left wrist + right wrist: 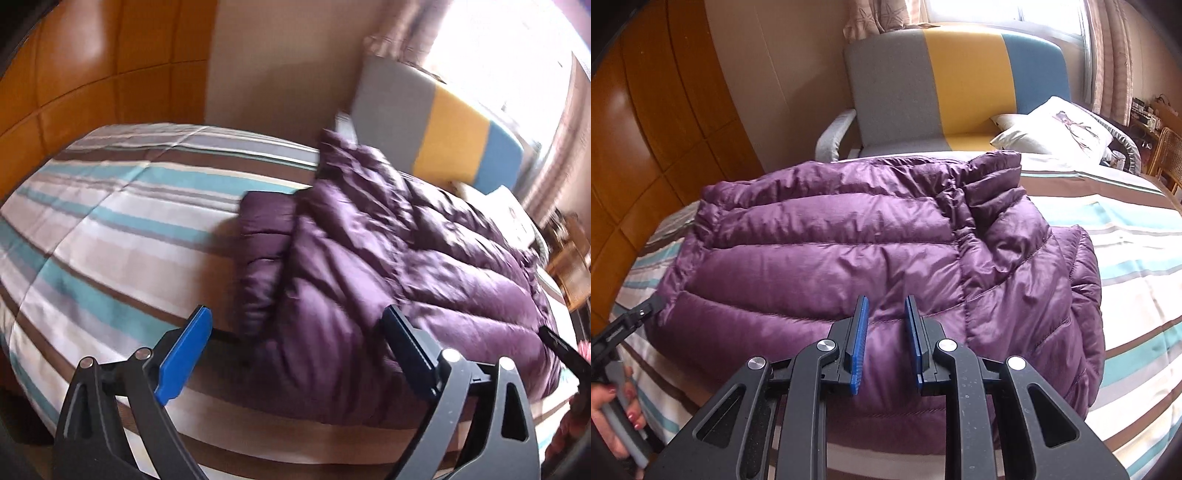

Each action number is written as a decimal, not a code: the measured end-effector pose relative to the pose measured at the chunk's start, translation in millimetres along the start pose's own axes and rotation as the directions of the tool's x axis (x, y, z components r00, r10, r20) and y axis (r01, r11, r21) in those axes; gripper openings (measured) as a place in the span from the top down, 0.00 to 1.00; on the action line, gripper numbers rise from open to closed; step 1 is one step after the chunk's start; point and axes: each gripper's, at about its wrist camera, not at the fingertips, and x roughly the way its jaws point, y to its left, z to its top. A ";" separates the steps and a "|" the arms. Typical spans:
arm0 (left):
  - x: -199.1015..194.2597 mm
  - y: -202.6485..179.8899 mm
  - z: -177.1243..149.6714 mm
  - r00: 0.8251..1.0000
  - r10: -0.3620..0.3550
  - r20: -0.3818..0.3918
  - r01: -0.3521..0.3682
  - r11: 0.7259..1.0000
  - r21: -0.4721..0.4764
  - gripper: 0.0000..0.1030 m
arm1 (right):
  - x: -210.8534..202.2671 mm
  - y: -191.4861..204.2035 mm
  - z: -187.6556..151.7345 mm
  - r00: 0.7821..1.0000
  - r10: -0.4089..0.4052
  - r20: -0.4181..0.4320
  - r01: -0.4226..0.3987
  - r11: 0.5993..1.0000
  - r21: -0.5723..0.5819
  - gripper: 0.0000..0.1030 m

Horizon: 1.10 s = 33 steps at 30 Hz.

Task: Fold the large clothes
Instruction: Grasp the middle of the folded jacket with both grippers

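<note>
Jacket: a purple quilted down jacket (849, 236) is seen laid across a bed, partly folded, with one sleeve (262, 258) doubled alongside the body in the left wrist view and the collar (993, 184) turned toward the far side in the right wrist view.
Bed: the jacket is carried by a bedspread (110, 221) striped in white, teal, brown and grey; bare cover is shown on both sides of the garment.
Left gripper: the left gripper (295, 332) is held over the jacket's near edge, its blue-padded fingers (184, 354) spread wide; nothing is caught between them, and the pads are not pressed on the fabric. It is also glimpsed at the left border of the right wrist view (635, 314), held by a hand (617, 424).
Right gripper: the right gripper (886, 321) is poised above the jacket's near hem, its fingers (860, 332) drawn close with a narrow gap left between the pads; no cloth is seen pinched in that gap.
Beyond the bed: a chair (960, 85) upholstered in grey, yellow and blue is stood against the far side, a white printed pillow (1056, 129) beside it.
Walls: wood panelling (646, 147) is shown to the left, and a curtained window (979, 14) behind the chair.
</note>
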 end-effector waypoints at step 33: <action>70.4 28.3 12.3 0.946 -0.325 -0.013 0.302 0.892 -0.336 0.30 | 56.4 49.2 -13.3 0.999 0.000 -0.054 -0.007 0.993 -0.119 0.81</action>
